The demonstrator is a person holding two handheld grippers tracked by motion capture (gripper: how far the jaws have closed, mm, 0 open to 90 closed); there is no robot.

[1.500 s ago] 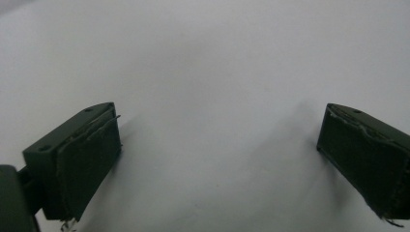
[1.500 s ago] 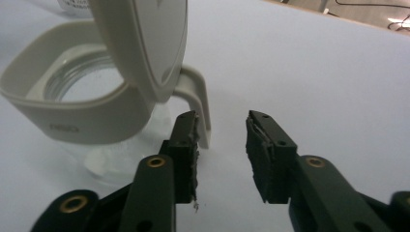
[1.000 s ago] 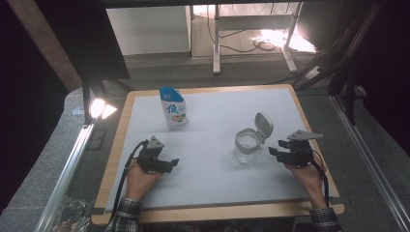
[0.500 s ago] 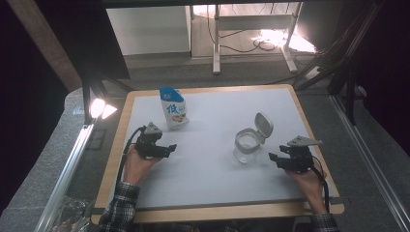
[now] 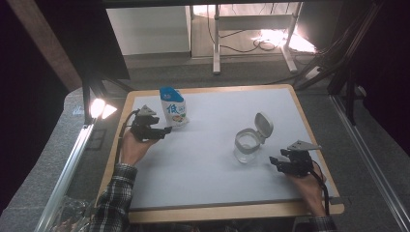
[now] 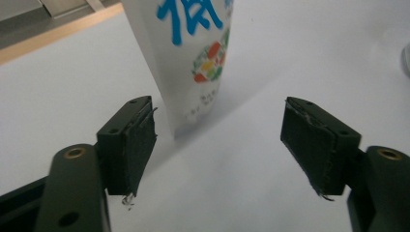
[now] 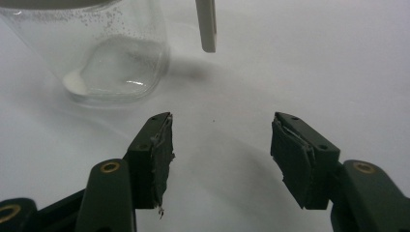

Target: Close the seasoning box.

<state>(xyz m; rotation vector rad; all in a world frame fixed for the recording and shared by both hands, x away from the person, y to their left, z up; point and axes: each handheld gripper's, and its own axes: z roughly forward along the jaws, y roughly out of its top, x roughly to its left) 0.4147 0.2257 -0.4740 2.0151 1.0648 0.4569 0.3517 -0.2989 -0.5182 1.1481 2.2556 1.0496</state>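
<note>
A white pouch with blue lettering (image 5: 173, 108) (image 6: 186, 53) stands upright at the back left of the white table. My left gripper (image 5: 164, 130) (image 6: 220, 140) is just in front of it, open; its jaws have just been closing with nothing between them. A clear glass jar (image 5: 246, 145) (image 7: 104, 53) with its white flip lid (image 5: 263, 125) raised stands at the right of the middle. My right gripper (image 5: 274, 162) (image 7: 222, 154) sits to the right of the jar, open and empty, near the table surface.
The white table top (image 5: 203, 159) has a wooden rim (image 5: 222, 211). A bright lamp (image 5: 99, 107) shines at the left edge. Metal rails run along both sides, and desk legs and cables lie on the floor beyond.
My left hand has moved up the picture and away from the person, to just short of the pouch. The right gripper has sunk slightly beside the jar.
</note>
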